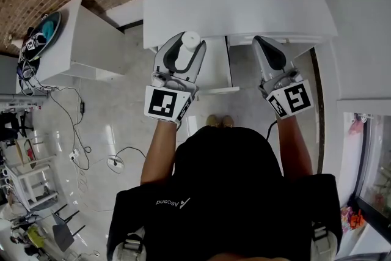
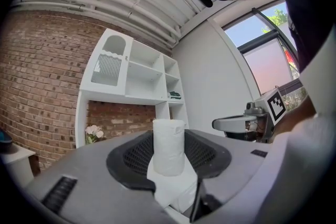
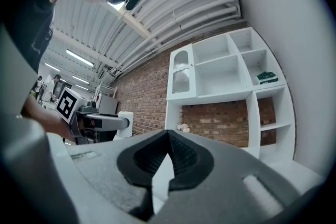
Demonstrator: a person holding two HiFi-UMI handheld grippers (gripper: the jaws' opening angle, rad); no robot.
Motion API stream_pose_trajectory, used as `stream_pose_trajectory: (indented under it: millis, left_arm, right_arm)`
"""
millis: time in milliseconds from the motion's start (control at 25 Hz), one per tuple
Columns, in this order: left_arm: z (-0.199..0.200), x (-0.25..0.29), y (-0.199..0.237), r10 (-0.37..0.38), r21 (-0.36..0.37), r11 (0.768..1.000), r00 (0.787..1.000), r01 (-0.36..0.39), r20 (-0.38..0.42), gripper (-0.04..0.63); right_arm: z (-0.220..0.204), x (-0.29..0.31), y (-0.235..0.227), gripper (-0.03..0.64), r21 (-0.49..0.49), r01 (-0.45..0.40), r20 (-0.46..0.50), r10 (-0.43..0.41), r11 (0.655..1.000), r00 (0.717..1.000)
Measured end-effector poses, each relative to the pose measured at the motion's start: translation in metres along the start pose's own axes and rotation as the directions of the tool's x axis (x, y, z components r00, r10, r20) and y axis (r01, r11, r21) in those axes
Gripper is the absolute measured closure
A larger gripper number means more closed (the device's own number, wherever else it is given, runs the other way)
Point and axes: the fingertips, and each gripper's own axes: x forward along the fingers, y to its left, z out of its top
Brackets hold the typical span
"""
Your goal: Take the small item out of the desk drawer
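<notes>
While the person stands at the front edge of the desk (image 1: 238,3), the left gripper (image 1: 185,51) is clamped on a small white roll (image 2: 168,145), held upright in the air by the left edge of the open drawer (image 1: 215,69). To the drawer's right, the right gripper (image 1: 266,49) has its jaws together with nothing between them. Beyond, a white shelf unit (image 2: 137,77) stands against a brick wall (image 2: 42,76).

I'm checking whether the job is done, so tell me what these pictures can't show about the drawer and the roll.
- Drawer: head view, its left side lies under the left gripper; both gripper views point away, so leftover contents are unknown.
- White roll: left gripper view, lower end sunk out of sight inside that gripper.
- Green shelf item: right gripper view, too small to identify.
</notes>
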Motion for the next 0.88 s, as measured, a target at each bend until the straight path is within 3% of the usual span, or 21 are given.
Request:
stream_pose_trajectory:
  millis: [880]
  left_arm:
    - [-0.0018, -0.0009, -0.0093, -0.016, 0.001, 1.000, 1.000, 0.016, -0.003, 0.420]
  right_arm:
    - [0.0040, -0.0070, 0.0009, 0.617, -0.014, 0.006, 0.003, -0.006, 1.000, 1.000]
